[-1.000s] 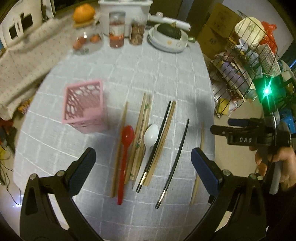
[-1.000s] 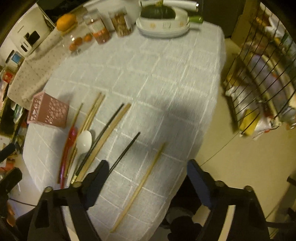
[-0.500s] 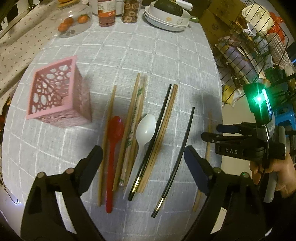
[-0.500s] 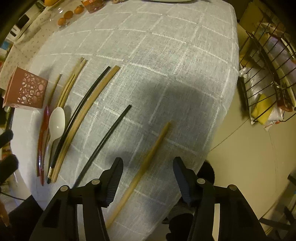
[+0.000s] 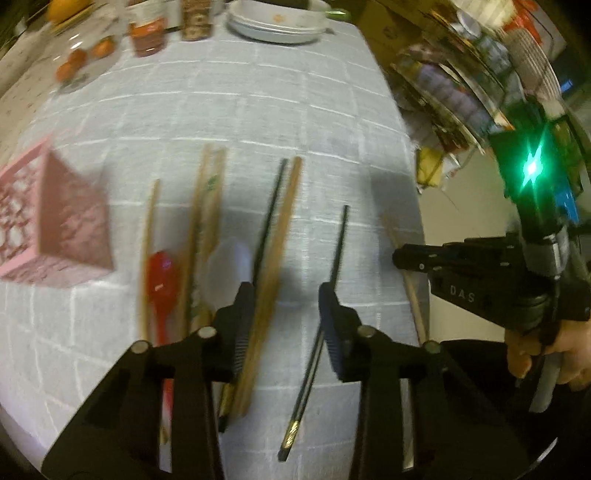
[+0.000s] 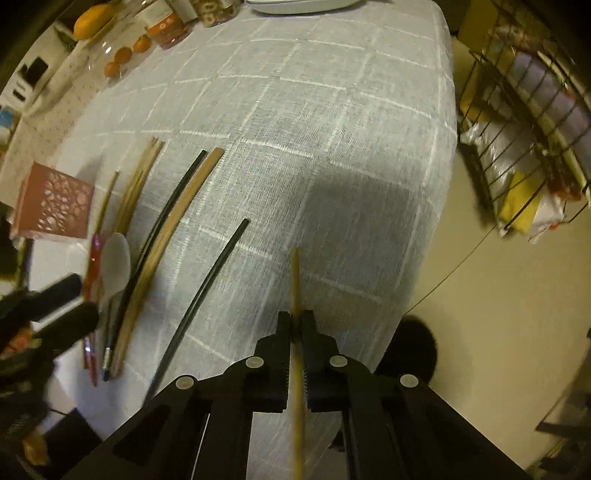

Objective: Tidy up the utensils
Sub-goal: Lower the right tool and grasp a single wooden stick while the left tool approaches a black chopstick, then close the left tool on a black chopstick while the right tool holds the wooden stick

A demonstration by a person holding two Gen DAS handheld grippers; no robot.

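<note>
My right gripper [image 6: 295,325] is shut on a single wooden chopstick [image 6: 295,280] at the table's right edge; it also shows in the left wrist view [image 5: 400,258]. My left gripper [image 5: 286,295] is half closed and empty, low over the table between a brown chopstick pair [image 5: 277,251] and a lone black chopstick [image 5: 338,251]. A red spoon [image 5: 160,280], a white spoon [image 5: 229,269] and more wooden chopsticks [image 5: 207,206] lie to the left. A pink lattice holder [image 5: 48,236] stands at the far left.
Jars [image 5: 147,26], oranges [image 5: 86,55] and stacked plates [image 5: 277,26] sit at the table's far end. A wire rack [image 6: 528,122] full of goods stands off the table's right side. The grey checked tablecloth [image 6: 314,110] drops off at the right edge.
My right gripper has closed on the lone wooden chopstick. My left gripper has narrowed its fingers and dropped lower and rightward, toward the black and brown chopsticks.
</note>
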